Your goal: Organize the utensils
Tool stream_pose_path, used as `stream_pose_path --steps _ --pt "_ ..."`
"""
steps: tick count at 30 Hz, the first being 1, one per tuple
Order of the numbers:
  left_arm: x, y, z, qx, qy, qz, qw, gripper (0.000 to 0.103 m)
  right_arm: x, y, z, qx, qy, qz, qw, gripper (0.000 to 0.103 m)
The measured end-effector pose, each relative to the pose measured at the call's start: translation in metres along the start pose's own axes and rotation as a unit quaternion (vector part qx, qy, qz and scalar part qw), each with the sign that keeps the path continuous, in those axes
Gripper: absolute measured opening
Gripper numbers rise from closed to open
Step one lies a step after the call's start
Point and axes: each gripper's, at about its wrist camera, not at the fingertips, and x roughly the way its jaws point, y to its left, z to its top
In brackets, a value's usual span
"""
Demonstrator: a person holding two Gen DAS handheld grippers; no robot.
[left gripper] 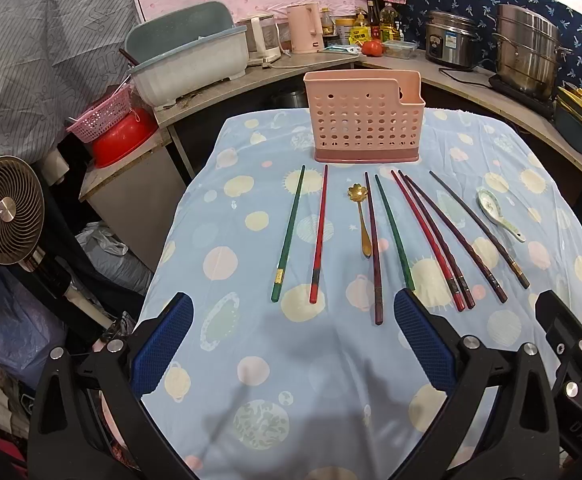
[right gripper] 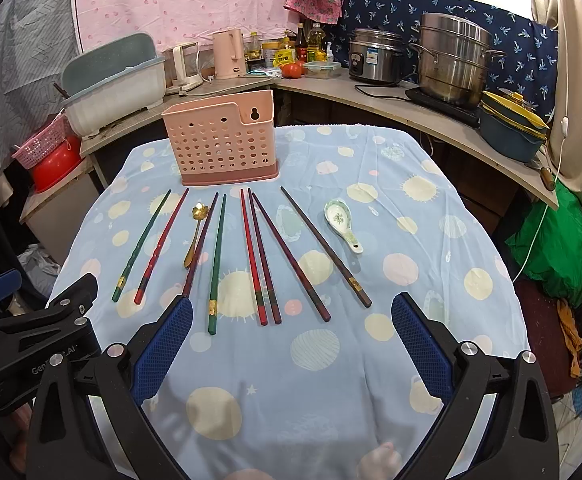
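Note:
A pink perforated utensil holder [left gripper: 365, 120] [right gripper: 221, 142] stands upright at the far side of the table. In front of it lie several chopsticks in a row: green [left gripper: 288, 233] [right gripper: 216, 264], red [left gripper: 319, 234] [right gripper: 253, 256] and dark purple ones [left gripper: 373, 248] [right gripper: 325, 246]. A gold flower spoon [left gripper: 361, 216] [right gripper: 196, 232] lies among them. A white ceramic spoon [left gripper: 497, 212] [right gripper: 343, 224] lies to the right. My left gripper [left gripper: 293, 312] and my right gripper [right gripper: 291, 316] are both open and empty, above the near side of the table.
The table has a blue cloth with pale dots [left gripper: 275, 380] [right gripper: 431, 248]. A counter behind holds a dish rack [left gripper: 189, 56], a pink kettle [left gripper: 305, 28], bottles, a rice cooker [right gripper: 375, 56] and a steel pot [right gripper: 451, 56]. A fan [left gripper: 7, 210] stands left.

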Motion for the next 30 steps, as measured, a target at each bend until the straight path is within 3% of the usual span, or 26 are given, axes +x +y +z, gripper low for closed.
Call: stream_pose_path --steps 30 --pt "0.0005 0.0013 -0.0006 0.000 0.001 -0.001 1.0000 0.096 -0.0008 0.0023 0.0008 0.000 0.000 0.000 1.000 0.096"
